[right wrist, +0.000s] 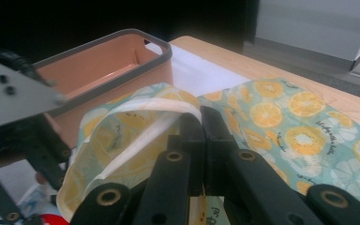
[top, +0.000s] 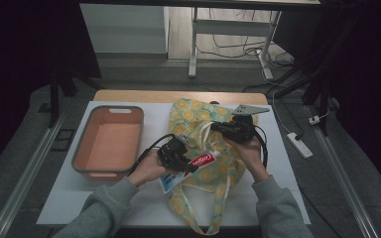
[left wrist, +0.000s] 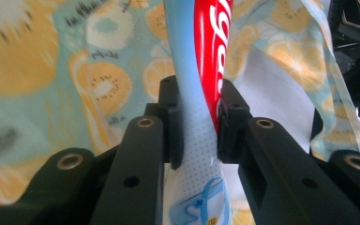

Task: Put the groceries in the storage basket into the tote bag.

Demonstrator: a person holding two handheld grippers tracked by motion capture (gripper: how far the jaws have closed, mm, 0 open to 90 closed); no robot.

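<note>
A red, white and pale-blue toothpaste tube [top: 202, 160] lies slanted over a fruit-print cloth bag [top: 194, 115] in the middle of the table. My left gripper [top: 190, 166] is shut on the tube; in the left gripper view the pads pinch the toothpaste tube [left wrist: 201, 56] at its middle, with the left gripper [left wrist: 199, 101] aimed along it over the bag. My right gripper [top: 214, 127] is shut on the bag's upper rim. In the right gripper view the right gripper [right wrist: 199, 117] holds the cloth rim [right wrist: 136, 110] lifted, so the bag's mouth bows open.
A salmon-coloured bin [top: 108, 141] with a grey rim stands left of the bag on the white mat [top: 69, 193]; the bin [right wrist: 98, 65] is empty inside. The bag's long handles [top: 218, 208] trail toward the near table edge. Cables and desk legs lie on the floor beyond the table.
</note>
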